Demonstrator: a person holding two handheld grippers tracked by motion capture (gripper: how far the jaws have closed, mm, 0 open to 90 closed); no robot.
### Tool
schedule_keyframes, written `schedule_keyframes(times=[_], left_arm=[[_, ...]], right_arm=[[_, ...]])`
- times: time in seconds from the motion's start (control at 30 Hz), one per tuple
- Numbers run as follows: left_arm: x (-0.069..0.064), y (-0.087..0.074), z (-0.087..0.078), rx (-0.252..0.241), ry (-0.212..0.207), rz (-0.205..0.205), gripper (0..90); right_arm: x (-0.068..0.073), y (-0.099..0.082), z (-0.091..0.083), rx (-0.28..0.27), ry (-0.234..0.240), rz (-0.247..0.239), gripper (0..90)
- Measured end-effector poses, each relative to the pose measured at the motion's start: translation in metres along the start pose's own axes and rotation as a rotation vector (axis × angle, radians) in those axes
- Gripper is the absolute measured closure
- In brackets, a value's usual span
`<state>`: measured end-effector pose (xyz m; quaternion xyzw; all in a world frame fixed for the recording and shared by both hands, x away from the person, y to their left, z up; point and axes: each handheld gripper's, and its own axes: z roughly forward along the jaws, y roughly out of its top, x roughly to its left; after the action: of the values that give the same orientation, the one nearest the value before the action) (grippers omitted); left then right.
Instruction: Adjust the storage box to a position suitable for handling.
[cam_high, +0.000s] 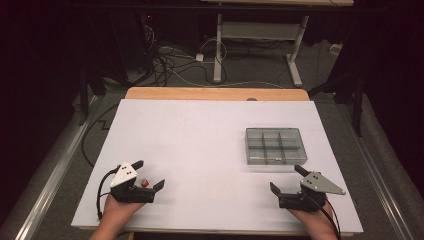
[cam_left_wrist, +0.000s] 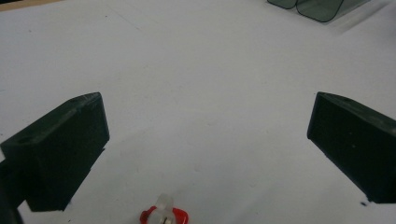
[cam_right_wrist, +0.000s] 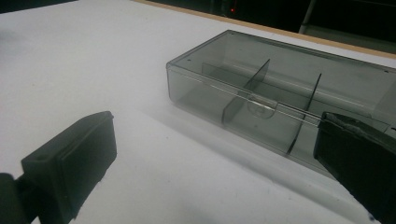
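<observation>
1. At the near edge of the white table (cam_high: 200, 150), my left gripper (cam_high: 151, 174) rests in my hand with its jaws spread wide and nothing between the pads; in the left gripper view the two black jaws stand far apart over bare white surface.

2. Just inside that gripper's reach, close to its base and between the jaws, lies a small red-and-white part (cam_left_wrist: 164, 214), untouched; from above it shows as a red speck (cam_high: 144, 182) against the gripper body.

3. Across the near edge to the right, my right gripper (cam_high: 286, 178) is likewise released, jaws wide and empty, pointed toward the box.

4. Just beyond the right gripper's jaws sits the smoky clear compartment box (cam_right_wrist: 280, 88), lid down, latch tab facing me; from above its six cells (cam_high: 274, 145) look empty.

5. My read: this is the opening step, nothing grasped yet. The next move likely calls for drawing my left gripper back a touch so the pads bracket the small part, then closing gently, while my right gripper tends the box's latch so the lid can come up.
</observation>
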<state>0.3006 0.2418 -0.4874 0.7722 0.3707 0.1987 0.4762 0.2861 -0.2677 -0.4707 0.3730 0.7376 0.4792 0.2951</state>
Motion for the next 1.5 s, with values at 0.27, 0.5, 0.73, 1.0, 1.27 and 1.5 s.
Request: schedule_keyframes(times=[0.27,0.5,0.73,1.0,1.27,1.5], left_arm=[[0.000,-0.001,0.001,-0.005,0.004,-0.008,0.0],[0.000,-0.002,0.000,-0.013,0.006,-0.009,0.0],[0.002,-0.002,0.000,-0.007,0.011,-0.030,0.0],[0.001,-0.002,0.001,0.004,0.018,-0.015,0.0],[0.002,-0.002,0.002,-0.003,0.014,-0.004,0.0],[0.002,-0.003,0.002,-0.005,0.006,-0.006,0.0]], right_arm=[[0.002,0.001,0.000,0.003,0.002,-0.014,0.3],[0.003,0.001,0.001,0.010,0.001,-0.021,0.3],[0.002,0.001,0.000,0.008,-0.005,-0.030,0.3],[-0.002,0.001,-0.002,0.010,-0.022,-0.021,0.3],[-0.011,0.002,-0.007,0.003,-0.047,0.012,0.3],[-0.020,0.001,-0.011,0.002,-0.066,0.032,0.9]])
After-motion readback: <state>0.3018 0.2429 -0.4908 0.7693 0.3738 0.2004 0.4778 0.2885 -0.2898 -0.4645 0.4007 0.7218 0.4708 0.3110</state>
